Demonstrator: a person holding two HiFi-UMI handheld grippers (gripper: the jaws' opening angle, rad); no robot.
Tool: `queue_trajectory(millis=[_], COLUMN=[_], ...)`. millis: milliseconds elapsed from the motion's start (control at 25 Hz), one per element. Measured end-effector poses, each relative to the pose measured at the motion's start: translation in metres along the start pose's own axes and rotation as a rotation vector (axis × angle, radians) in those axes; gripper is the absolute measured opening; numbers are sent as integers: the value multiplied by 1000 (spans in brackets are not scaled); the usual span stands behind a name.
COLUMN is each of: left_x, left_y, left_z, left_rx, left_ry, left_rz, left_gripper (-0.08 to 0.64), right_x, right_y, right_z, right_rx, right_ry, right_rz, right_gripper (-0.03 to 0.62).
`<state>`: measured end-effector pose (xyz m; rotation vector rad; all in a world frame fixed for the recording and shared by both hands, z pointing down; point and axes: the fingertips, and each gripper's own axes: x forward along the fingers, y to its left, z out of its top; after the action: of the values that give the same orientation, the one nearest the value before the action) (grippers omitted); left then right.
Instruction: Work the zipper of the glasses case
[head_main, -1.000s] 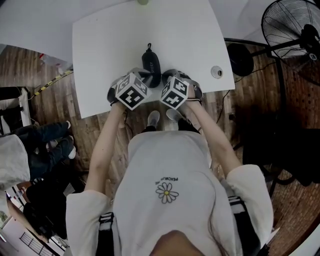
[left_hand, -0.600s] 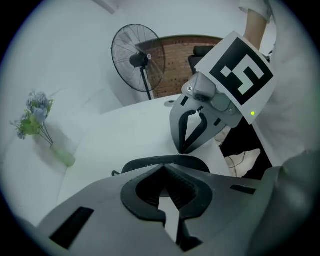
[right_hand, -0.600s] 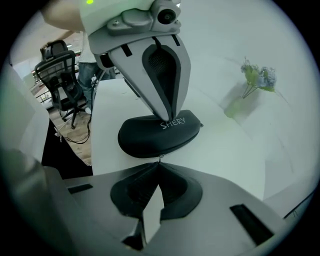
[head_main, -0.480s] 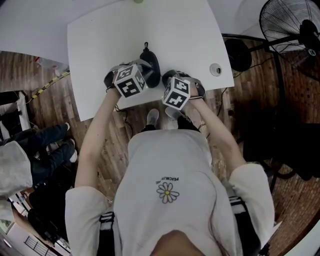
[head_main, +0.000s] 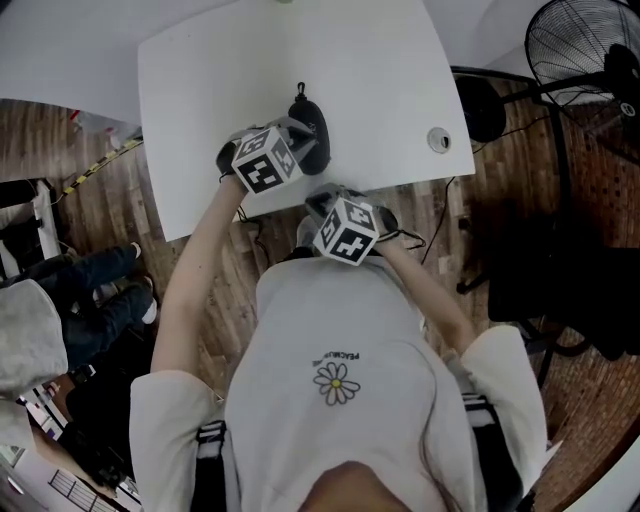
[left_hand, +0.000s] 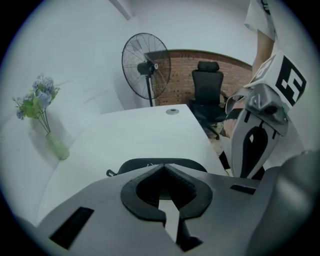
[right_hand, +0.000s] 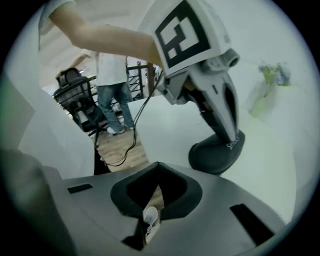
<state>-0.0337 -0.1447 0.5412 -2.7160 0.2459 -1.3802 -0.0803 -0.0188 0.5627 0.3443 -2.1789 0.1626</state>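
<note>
The black glasses case (head_main: 314, 128) lies on the white table (head_main: 380, 80) near its front edge, its small loop (head_main: 300, 94) pointing away. My left gripper (head_main: 300, 143) stands on the case (left_hand: 160, 163) with its jaws shut, tips pressing the top of the case (right_hand: 215, 152); whether any fabric is pinched I cannot see. My right gripper (head_main: 338, 198) hangs back at the table's front edge, apart from the case. Its jaws (right_hand: 159, 167) are shut with nothing between them; floor and a shoe show through the slit.
A round cable hole (head_main: 438, 140) sits at the table's right front. A vase of flowers (left_hand: 47, 125) stands at the far side. A standing fan (head_main: 585, 50) and an office chair (left_hand: 207, 85) are right of the table. A person (right_hand: 112, 90) stands on the left.
My right gripper has drawn back from the case toward my body, to the table's front edge. The left gripper shifted onto the case early on and has since kept still.
</note>
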Motion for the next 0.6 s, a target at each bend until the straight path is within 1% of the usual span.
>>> queue_trajectory(millis=[80,160,240,320,400,520,600], left_x=[-1,-1,-2,-2,-2,0,1], left_y=[1,3,3,3,3,3,3], left_z=[-1,-2,-2,0,0,-1,-1], left_rx=[-2,-5,-13,-17,-15,-16,-18], left_ry=[-6,-11,-16,-17,-12,-5,-1], left_rz=[0,3,6,10,11,5,3], left_gripper=[12,12,12,12,12,12,12], right_x=[-6,-14,-20,-23,-18,-5,-1], right_y=[-24,-56,-83,-105,-118,-115,-112], right_z=[-5,-18,-32,-37,-36,-33,-34], right_rx=[65,91,73,23,-41,-135,-149], right_ry=[-26,-7,34,58,69,89,93], right_rz=[-111,-188,-213,-219,-182,-53,13], right_gripper=[8,10,148,153,152,101,74])
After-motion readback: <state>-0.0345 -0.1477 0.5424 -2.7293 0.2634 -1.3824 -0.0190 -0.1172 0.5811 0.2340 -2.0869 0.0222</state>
